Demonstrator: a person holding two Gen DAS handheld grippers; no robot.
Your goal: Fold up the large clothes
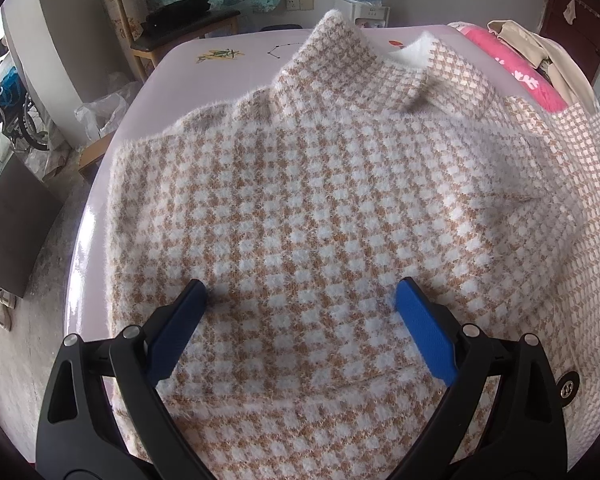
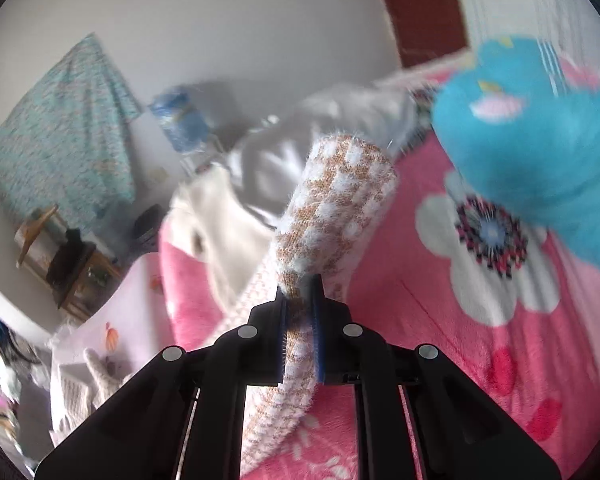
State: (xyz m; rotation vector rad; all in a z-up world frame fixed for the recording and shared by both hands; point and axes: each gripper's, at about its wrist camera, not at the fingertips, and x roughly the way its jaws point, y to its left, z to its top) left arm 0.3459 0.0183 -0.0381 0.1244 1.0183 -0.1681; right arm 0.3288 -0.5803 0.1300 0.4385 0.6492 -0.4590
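The checked sweater (image 1: 320,200) is spread on the lilac table (image 1: 204,52). The left gripper (image 1: 302,294) is held over it, jaws spread. One sweater end is pinched in the right gripper (image 2: 300,308) above a pink blanket (image 2: 440,320).

A: left gripper (image 1: 302,294) build? 
B: black plastic arms, triangular cutouts, silver pivot screws, blue textured pads (image 1: 424,332). 
A: right gripper (image 2: 300,304)? 
B: same black frame, four silver screws, blue pads inside.
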